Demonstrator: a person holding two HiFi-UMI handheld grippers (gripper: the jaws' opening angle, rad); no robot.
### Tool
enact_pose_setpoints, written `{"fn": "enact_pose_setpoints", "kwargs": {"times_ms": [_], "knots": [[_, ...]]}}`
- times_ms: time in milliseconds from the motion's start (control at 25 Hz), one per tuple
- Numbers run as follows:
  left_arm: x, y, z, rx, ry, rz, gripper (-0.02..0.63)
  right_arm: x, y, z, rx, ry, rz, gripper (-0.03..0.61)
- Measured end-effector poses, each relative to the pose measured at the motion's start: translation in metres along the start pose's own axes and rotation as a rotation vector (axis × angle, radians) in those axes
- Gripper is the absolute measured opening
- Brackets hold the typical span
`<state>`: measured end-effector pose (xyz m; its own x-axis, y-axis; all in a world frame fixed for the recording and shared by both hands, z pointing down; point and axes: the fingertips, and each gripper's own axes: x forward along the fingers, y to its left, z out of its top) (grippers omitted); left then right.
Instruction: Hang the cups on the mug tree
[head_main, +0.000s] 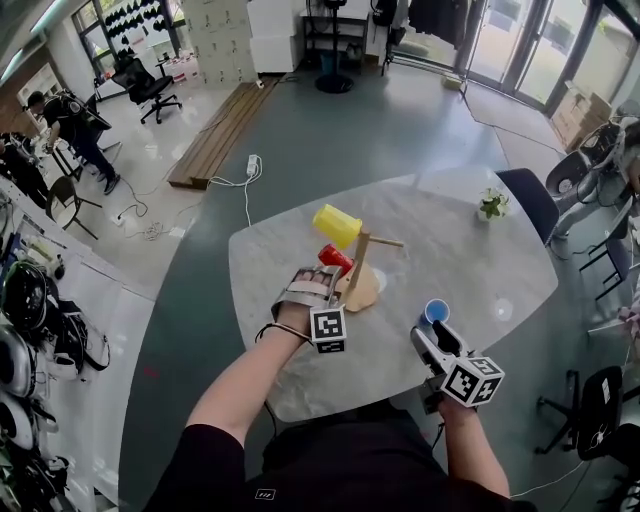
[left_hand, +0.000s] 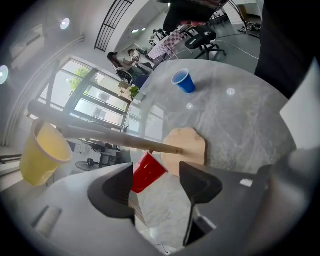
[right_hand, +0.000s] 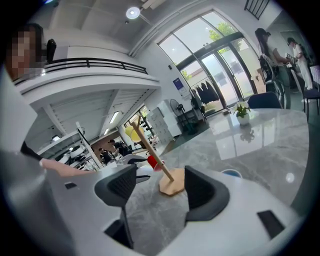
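The wooden mug tree (head_main: 362, 258) stands mid-table on its round base (left_hand: 186, 149). A yellow cup (head_main: 337, 225) hangs on an upper peg, and it shows at the far left as the yellow cup (left_hand: 42, 154) in the left gripper view. A red cup (head_main: 335, 258) sits on a lower peg beside the post. My left gripper (head_main: 318, 276) is just short of it, open; the red cup (left_hand: 147, 172) lies beyond the jaw tips, untouched. A blue cup (head_main: 436, 311) stands upright on the table right ahead of my open right gripper (head_main: 426, 336), whose jaws hold nothing.
A small potted plant (head_main: 492, 205) stands at the table's far right. The marble table (head_main: 480, 270) has its near edge under my arms. Dark chairs (head_main: 530, 200) stand around the right side. In the right gripper view the blue cup's rim (right_hand: 231, 173) peeks over the jaw.
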<state>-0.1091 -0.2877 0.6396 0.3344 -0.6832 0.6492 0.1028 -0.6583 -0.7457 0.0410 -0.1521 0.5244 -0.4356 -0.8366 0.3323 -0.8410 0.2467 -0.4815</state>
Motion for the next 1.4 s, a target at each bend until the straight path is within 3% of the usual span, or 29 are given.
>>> {"fn": "enact_pose_setpoints", "kwargs": {"times_ms": [400, 720, 920, 1080, 1160, 1200, 1400], "knots": [[-0.029, 0.004, -0.019, -0.230, -0.031, -0.021, 0.288, -0.002, 0.028, -0.007, -0.024, -0.013, 0.014, 0.311], [-0.063, 0.019, -0.027, -0.641, -0.150, -0.052, 0.288, -0.009, 0.040, -0.002, -0.071, -0.020, 0.007, 0.311], [-0.091, 0.026, -0.029, -0.749, -0.208, -0.028, 0.287, -0.016, 0.047, 0.012, -0.113, -0.033, 0.008, 0.311], [-0.112, 0.030, -0.026, -0.887, -0.252, -0.005, 0.285, -0.027, 0.041, 0.031, -0.177, -0.080, -0.015, 0.306], [-0.119, 0.030, -0.023, -0.954, -0.281, -0.008, 0.274, -0.033, 0.036, 0.045, -0.251, -0.137, -0.056, 0.168], [-0.122, 0.031, -0.022, -0.987, -0.295, -0.013, 0.265, -0.034, 0.036, 0.051, -0.280, -0.155, -0.064, 0.135], [-0.134, 0.032, -0.005, -1.113, -0.328, 0.010, 0.197, -0.044, 0.031, 0.067, -0.342, -0.160, -0.013, 0.090]]}}
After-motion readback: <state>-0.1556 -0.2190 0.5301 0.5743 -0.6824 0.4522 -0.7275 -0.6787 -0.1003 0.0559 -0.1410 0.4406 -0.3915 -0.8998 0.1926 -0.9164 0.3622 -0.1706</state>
